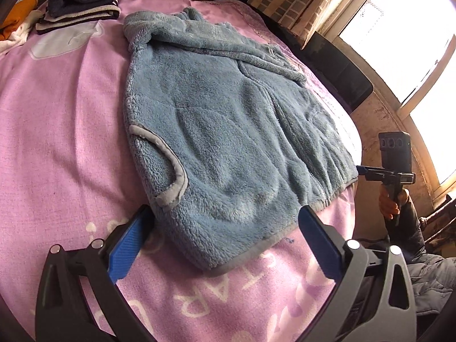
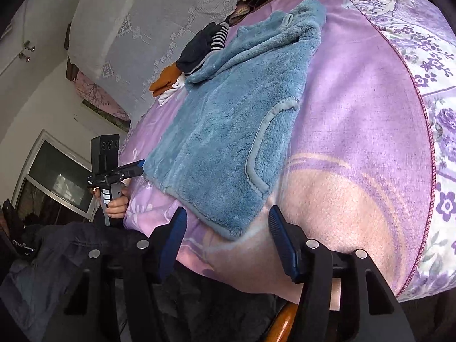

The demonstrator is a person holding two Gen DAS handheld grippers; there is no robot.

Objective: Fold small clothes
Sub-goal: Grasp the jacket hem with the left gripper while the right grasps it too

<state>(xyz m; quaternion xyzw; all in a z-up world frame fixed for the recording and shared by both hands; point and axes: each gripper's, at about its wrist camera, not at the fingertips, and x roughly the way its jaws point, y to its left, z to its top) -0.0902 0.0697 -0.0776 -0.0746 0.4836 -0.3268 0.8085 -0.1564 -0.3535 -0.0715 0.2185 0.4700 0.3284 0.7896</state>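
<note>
A small blue fleece zip jacket (image 1: 222,131) lies flat, front up, on the pink bedspread (image 1: 62,119); it also shows in the right wrist view (image 2: 228,142). My left gripper (image 1: 225,213) is open, its blue pads on either side of the jacket's near hem corner, low over the bed. My right gripper (image 2: 228,222) is open, its pads either side of the jacket's other hem corner. The right gripper also appears in the left wrist view (image 1: 367,171) at the hem's far end, and the left gripper shows in the right wrist view (image 2: 136,166).
A pile of folded dark and striped clothes (image 1: 82,0) and an orange garment (image 1: 17,20) sit at the far left of the bed. A brick wall and window (image 1: 399,42) lie beyond the bed's right edge. A floral blanket (image 2: 427,85) borders the bedspread.
</note>
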